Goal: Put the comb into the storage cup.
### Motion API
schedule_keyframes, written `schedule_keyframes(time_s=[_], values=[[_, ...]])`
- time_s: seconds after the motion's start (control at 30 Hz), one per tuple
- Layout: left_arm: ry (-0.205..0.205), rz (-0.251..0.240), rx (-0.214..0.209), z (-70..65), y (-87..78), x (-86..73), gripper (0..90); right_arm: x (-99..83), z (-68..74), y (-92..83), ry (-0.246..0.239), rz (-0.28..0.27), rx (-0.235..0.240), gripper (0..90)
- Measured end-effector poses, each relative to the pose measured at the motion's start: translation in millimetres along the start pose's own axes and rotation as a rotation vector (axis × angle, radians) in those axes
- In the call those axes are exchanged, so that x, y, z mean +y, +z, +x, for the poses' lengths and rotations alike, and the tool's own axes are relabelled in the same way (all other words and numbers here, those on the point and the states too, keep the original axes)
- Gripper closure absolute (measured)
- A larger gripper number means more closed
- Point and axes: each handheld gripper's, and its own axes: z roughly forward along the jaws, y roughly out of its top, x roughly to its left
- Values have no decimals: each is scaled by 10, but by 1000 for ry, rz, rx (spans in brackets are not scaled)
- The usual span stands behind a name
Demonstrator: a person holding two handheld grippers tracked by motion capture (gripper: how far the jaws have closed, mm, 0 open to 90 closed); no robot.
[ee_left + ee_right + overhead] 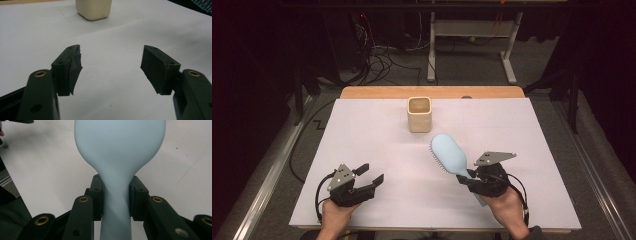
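Halfway, probably: hairbrush [449,155] clamped by the handle in right tongs [468,178], left tongs [373,174] wide and idle, beige cup [419,114] apparently awaiting the brush.

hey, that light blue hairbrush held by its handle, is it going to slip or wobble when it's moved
The hairbrush looks stiff, so it probably won't droop. Its smooth, tapering handle could slide between the right tool's pads. The broad head may lever it sideways.

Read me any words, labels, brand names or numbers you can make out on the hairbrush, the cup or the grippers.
None: the light blue hairbrush, the cream cup, the white table cover and both grippers carry no readable text.
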Motion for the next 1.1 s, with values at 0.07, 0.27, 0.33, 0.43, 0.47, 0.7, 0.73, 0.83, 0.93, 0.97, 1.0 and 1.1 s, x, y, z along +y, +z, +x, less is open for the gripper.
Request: schedule_keyframes(time_s=[0.07, 0.27, 0.33, 0.43, 0.47, 0.7, 0.73, 0.83, 0.93, 0.97, 1.0, 1.1], values=[[2, 2, 1, -10, 21, 1, 332, 13, 24, 15, -10, -3, 13, 701], [6, 6, -3, -34, 40, 9, 332, 47, 96, 75, -29, 5, 36, 702], [8, 4, -8, -43, 52, 13, 332, 54, 113, 93, -37, 7, 41, 701], [26, 17, -17, -62, 85, 33, 329, 66, 138, 110, -41, 10, 48, 702], [34, 16, -20, -71, 97, 44, 329, 69, 145, 117, -43, 10, 49, 701], [33, 1, -44, -114, 151, 133, 321, 90, 175, 138, -55, 5, 61, 701], [36, 0, -48, -126, 162, 145, 321, 90, 179, 135, -56, 6, 62, 701], [41, 7, -63, -161, 198, 183, 321, 89, 185, 130, -58, 5, 62, 701], [47, 13, -80, -197, 239, 219, 321, 87, 189, 131, -58, 5, 63, 701], [50, 18, -86, -204, 246, 229, 322, 86, 191, 132, -59, 5, 64, 701], [48, 23, -94, -216, 261, 247, 324, 87, 191, 132, -61, 5, 64, 701], [43, 29, -129, -245, 299, 291, 325, 84, 188, 136, -56, 5, 64, 701]])
